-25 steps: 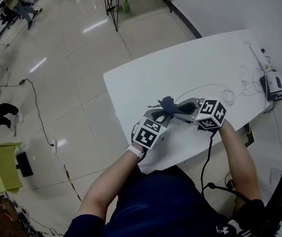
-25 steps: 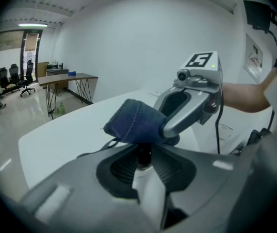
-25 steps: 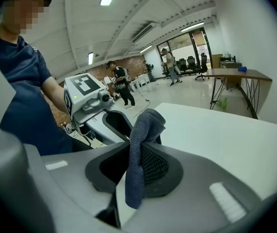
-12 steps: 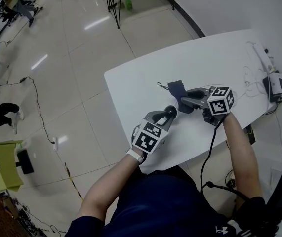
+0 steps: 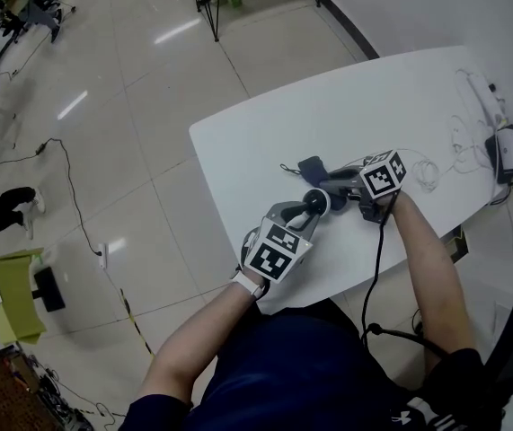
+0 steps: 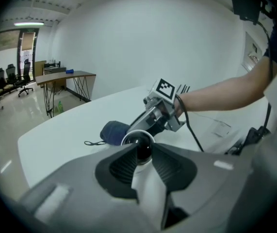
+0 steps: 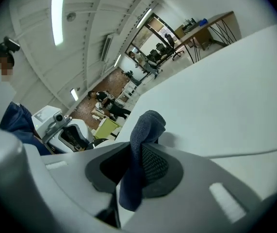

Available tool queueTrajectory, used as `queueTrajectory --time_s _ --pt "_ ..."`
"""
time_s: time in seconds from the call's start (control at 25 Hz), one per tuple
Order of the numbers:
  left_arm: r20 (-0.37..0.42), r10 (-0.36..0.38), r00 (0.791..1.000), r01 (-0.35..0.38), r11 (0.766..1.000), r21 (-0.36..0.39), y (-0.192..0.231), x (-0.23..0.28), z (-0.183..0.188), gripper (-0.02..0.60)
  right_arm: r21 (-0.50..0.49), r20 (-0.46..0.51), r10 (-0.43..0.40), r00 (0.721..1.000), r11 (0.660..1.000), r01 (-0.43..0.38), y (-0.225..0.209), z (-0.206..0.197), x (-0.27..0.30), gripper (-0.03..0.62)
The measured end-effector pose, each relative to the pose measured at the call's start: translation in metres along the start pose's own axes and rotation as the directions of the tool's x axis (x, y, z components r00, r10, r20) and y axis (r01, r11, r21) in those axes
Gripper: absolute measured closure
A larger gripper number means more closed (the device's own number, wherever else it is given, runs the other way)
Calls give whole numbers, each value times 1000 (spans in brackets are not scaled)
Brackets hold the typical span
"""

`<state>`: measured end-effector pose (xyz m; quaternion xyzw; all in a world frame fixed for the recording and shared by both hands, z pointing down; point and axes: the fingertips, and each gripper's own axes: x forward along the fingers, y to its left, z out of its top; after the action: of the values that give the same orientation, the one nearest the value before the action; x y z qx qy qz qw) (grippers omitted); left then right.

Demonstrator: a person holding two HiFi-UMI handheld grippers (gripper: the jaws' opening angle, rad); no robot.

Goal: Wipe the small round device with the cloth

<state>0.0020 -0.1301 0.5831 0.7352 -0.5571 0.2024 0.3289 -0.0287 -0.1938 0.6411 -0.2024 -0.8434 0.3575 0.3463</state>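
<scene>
Holding the round device (image 6: 138, 142) at its tips, the left gripper (image 5: 310, 206) has its jaws closed on the thing's sides, so that the dark, glossy face with its white rim shows between the two ribbed pads. The device sits above the near part of the white table (image 5: 256, 142), in front of the person. The right gripper (image 7: 136, 154) is clamped on a dark blue cloth (image 7: 145, 127): a fold of it is pinched between the pads, one end bunching out past the tips and the other hanging down behind them. In the head view the bunched cloth lies just beyond the device, close to it but not touching. Whether the cloth rests on the tabletop or hangs just over it cannot be told. A thin dark loop (image 6: 93, 142) trails from the cloth onto the table. White cables (image 5: 458, 137) lie at the table's far right end, well apart from both grippers.
</scene>
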Motion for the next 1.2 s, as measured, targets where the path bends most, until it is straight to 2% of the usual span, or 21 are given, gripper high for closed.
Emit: queueTrajectory --time_s 0.12,0.24,0.36,0.48,0.56,0.68,0.72,0.8,0.92,1.2 --pt "3 -1 1000 1 1000 -1 1 0 -1 491 45 44 58 997 997 -60 7 4 -4 528" --pt "5 -2 1000 2 1000 -1 4 -3 -2 491 28 78 94 992 995 -96 23 14 -11 528" --pt "6 0 1000 0 1000 2 4 -2 -3 491 -57 68 89 994 995 -85 44 24 -17 528" --pt "9 5 1000 -6 1000 11 5 -1 -3 495 -189 1 48 999 981 -47 66 29 -18 528" --pt "11 9 1000 -9 1000 18 6 -2 -2 500 -312 -82 -11 997 950 -15 80 25 -14 528" --pt "13 13 1000 -14 1000 24 5 0 -3 503 -495 -205 -106 973 869 -9 97 11 -9 528" --pt "13 15 1000 -15 1000 26 5 1 -3 503 -533 -230 -122 966 846 -20 102 7 -8 528" --pt "14 17 1000 -18 999 28 4 1 -3 502 -567 -254 -129 959 823 -39 112 2 -6 528" --pt "18 19 1000 -19 999 31 4 0 -3 502 -554 -242 -113 964 832 -42 119 -1 -6 528" --pt "21 14 1000 -15 999 37 2 -1 -5 494 -417 -97 -1 995 908 -39 131 -1 -16 528"
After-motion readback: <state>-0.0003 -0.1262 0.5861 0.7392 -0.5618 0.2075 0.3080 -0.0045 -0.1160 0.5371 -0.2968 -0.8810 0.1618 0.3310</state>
